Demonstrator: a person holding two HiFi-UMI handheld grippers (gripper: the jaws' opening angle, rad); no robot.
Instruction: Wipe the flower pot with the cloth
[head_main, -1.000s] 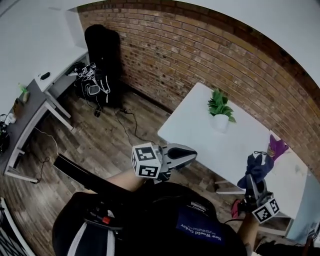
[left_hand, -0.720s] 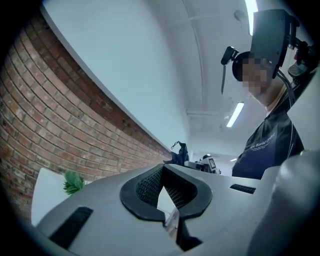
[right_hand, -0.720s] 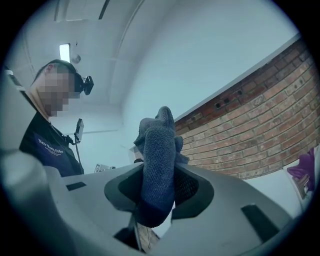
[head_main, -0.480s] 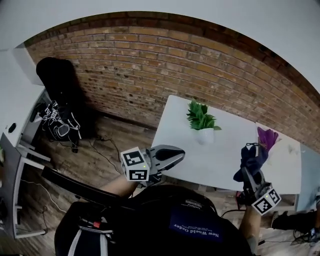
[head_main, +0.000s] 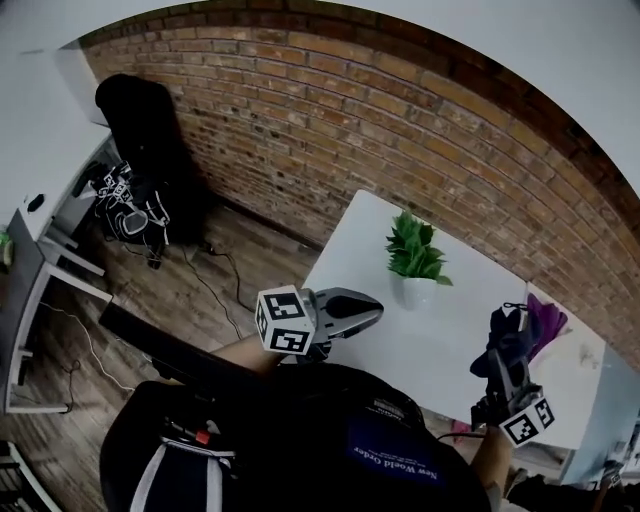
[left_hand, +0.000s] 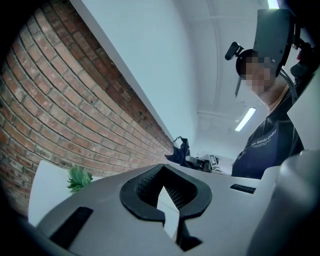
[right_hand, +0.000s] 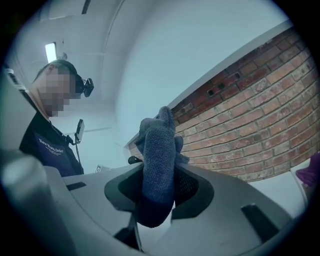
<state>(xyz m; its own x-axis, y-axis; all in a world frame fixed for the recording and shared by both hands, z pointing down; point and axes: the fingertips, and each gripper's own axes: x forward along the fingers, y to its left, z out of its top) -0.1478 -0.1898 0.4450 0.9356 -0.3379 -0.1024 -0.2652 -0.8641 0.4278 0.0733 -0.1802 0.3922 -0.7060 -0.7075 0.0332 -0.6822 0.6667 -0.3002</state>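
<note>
A small white flower pot (head_main: 417, 292) with a green plant (head_main: 414, 248) stands on the white table (head_main: 440, 350), near its far edge. My left gripper (head_main: 376, 312) is shut and empty. It hovers level at the table's near left edge, short of the pot. In the left gripper view the plant (left_hand: 78, 178) shows low on the left. My right gripper (head_main: 503, 362) stands over the table's right part, shut on a dark blue cloth (head_main: 512, 334). That cloth (right_hand: 159, 159) sticks up from between its jaws.
A brick wall (head_main: 330, 130) runs behind the table. A purple thing (head_main: 549, 317) lies at the table's right end. On the wooden floor to the left are a black bag (head_main: 135, 120), cables (head_main: 215, 290) and a grey desk (head_main: 30, 250).
The view has swung across the room and both grippers have travelled along with it, nearer the table. The pot now lies lower in the head view. Both grips are unchanged.
</note>
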